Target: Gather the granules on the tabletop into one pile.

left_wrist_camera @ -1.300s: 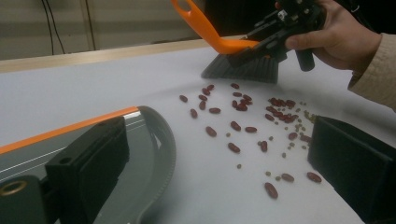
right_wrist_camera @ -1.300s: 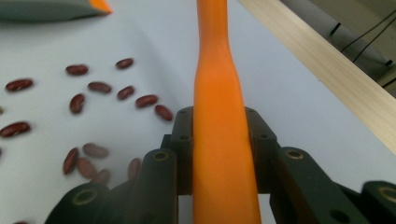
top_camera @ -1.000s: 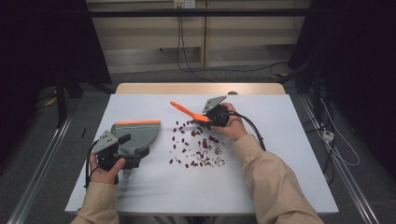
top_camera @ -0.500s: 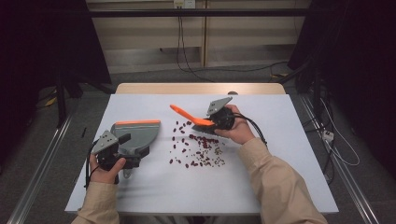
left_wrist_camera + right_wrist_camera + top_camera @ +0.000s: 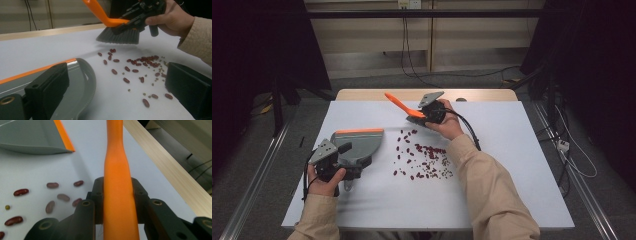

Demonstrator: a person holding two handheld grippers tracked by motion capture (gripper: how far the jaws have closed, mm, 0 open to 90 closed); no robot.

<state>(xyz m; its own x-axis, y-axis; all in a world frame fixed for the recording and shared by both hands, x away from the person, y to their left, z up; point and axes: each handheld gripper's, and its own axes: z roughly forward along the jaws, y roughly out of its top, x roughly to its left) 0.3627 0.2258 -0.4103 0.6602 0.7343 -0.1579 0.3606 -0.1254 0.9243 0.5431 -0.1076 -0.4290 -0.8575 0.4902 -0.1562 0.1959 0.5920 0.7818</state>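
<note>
Left hand-held gripper [image 5: 343, 161]: clenched on the dustpan [image 5: 357, 145] handle, pan flat on the counter [image 5: 522, 165], orange lip toward the beans.
Beans [image 5: 422, 159]: scattered between pan and brush, nearer the brush.
Right hand-held gripper [image 5: 424, 114]: clamped on the brush [image 5: 117, 35], bristles just above the spill's far edge; sweep should run toward the pan.

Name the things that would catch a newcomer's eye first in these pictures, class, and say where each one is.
The bright orange brush stands out first, clamped in the right tongs and lifted above the far side of the white table. Below it, dark red beans lie scattered across the middle of the table. To their left sits the grey dustpan with its orange edge, in front of the left tongs.
</note>
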